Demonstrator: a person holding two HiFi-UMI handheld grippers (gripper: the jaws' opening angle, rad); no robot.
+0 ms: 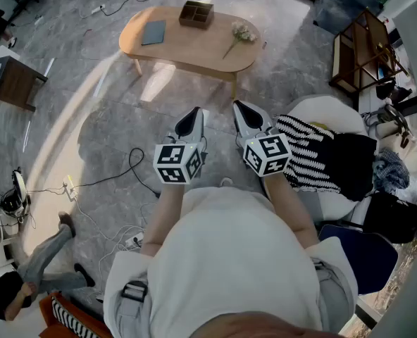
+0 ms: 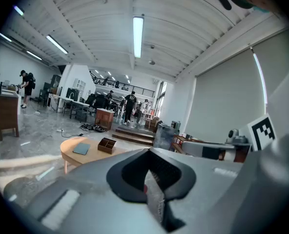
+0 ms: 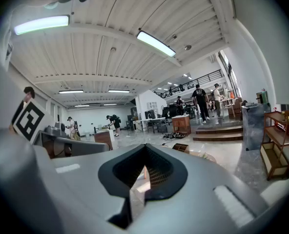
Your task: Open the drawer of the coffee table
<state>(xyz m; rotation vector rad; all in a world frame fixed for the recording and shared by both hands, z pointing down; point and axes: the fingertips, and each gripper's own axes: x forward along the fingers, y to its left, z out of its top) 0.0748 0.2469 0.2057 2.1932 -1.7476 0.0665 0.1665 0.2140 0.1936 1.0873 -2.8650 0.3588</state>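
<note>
Grey stone floor (image 1: 89,118), one oval coffee table (image 1: 187,48) standing well ahead. On top: one dark flat pad (image 1: 153,32), one divided wooden box (image 1: 196,14), one dried flower sprig (image 1: 241,32). Well short of it, side by side, left gripper (image 1: 193,118) and right gripper (image 1: 245,115), jaws of both pressed together on nothing.

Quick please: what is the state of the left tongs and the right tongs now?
Left tongs: closed, holding nothing.
Right tongs: closed, holding nothing.
</note>
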